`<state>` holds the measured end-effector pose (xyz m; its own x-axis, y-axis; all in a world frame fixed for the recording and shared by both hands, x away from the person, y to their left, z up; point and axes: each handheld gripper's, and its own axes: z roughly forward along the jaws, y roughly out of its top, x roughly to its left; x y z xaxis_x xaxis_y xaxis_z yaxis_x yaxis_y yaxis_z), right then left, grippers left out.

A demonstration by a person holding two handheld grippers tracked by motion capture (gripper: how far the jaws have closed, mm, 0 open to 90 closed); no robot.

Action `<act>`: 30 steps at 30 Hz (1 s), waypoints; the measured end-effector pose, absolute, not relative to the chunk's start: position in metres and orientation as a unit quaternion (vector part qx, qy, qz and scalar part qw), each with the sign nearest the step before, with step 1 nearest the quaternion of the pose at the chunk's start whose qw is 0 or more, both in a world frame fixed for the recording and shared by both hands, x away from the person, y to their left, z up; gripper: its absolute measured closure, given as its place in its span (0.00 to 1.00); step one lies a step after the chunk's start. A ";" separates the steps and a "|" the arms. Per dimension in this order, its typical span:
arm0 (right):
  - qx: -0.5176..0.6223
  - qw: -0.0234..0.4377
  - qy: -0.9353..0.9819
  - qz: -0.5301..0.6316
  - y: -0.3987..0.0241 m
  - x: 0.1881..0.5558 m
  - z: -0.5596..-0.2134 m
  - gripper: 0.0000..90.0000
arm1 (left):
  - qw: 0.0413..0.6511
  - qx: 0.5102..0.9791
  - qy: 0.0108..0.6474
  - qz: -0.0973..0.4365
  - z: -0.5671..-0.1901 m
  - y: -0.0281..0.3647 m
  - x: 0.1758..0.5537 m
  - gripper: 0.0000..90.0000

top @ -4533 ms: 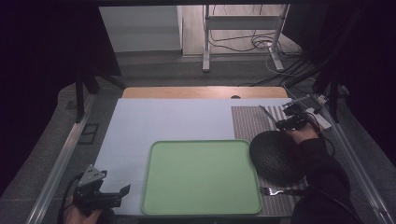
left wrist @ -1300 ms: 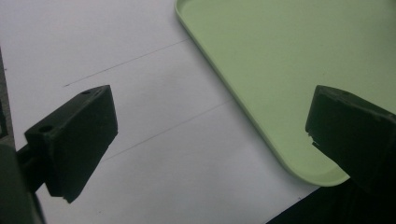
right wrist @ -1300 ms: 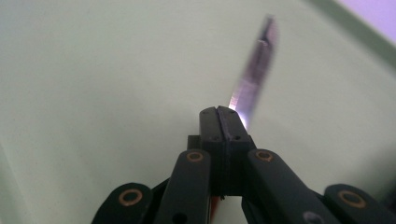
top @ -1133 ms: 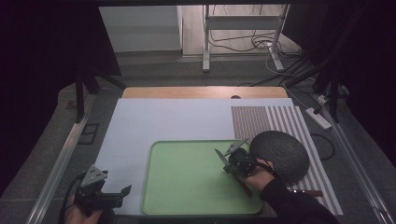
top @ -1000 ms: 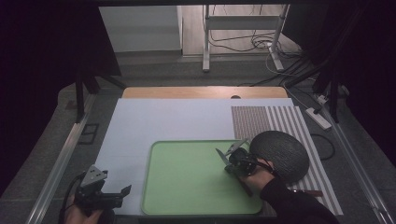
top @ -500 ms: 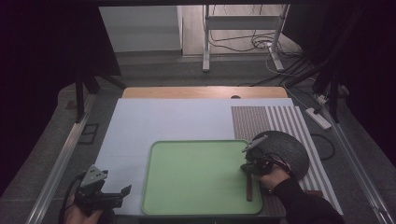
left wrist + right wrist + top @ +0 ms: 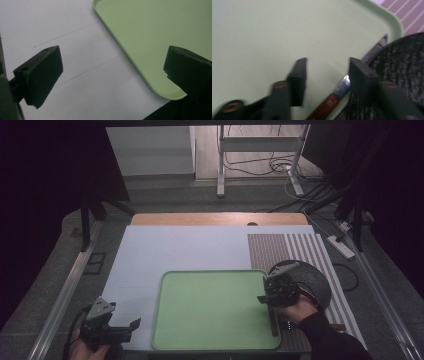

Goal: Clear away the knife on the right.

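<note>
A knife (image 7: 273,322) with a red-brown wooden handle (image 7: 322,107) lies along the right side of the green tray (image 7: 210,271), its blade next to the dark round plate (image 7: 315,280). My right gripper (image 7: 265,296) hovers over the tray's right edge, just above the knife. Its jaws have just been opening, and in the right gripper view this gripper (image 7: 328,62) stands open with nothing between the pads. My left gripper (image 7: 134,325) rests at the front left corner of the table. It (image 7: 112,57) is open wide over the white mat and the tray's corner (image 7: 150,37).
The tray sits on a white mat (image 7: 175,250). A striped placemat (image 7: 285,247) lies under the plate at the right. A power strip (image 7: 340,246) and cables lie beyond the table's right edge, and a wooden strip (image 7: 215,218) runs along the back.
My right gripper has moved right from the tray's middle to its right edge and opened. The knife it carried now lies on the tray. The left gripper has stayed put.
</note>
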<state>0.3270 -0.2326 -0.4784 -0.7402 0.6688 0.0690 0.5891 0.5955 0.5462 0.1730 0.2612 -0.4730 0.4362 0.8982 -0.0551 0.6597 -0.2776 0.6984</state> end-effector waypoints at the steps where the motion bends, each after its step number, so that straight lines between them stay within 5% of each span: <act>1: 0.356 0.077 0.888 0.282 -0.234 0.326 -0.477 0.43 | 0.334 0.779 0.500 0.179 -0.473 0.261 0.173 0.03; 5: 0.370 0.100 0.875 0.295 -0.241 0.321 -0.470 0.20 | 0.334 0.779 0.500 0.178 -0.473 0.261 0.173 0.03; 13: 0.377 0.097 0.863 0.322 -0.258 0.304 -0.463 0.04 | 0.335 0.778 0.500 0.178 -0.473 0.262 0.173 0.03; 30: 0.412 0.129 0.830 0.354 -0.299 0.272 -0.456 0.00 | 0.337 0.778 0.500 0.177 -0.473 0.262 0.173 0.03</act>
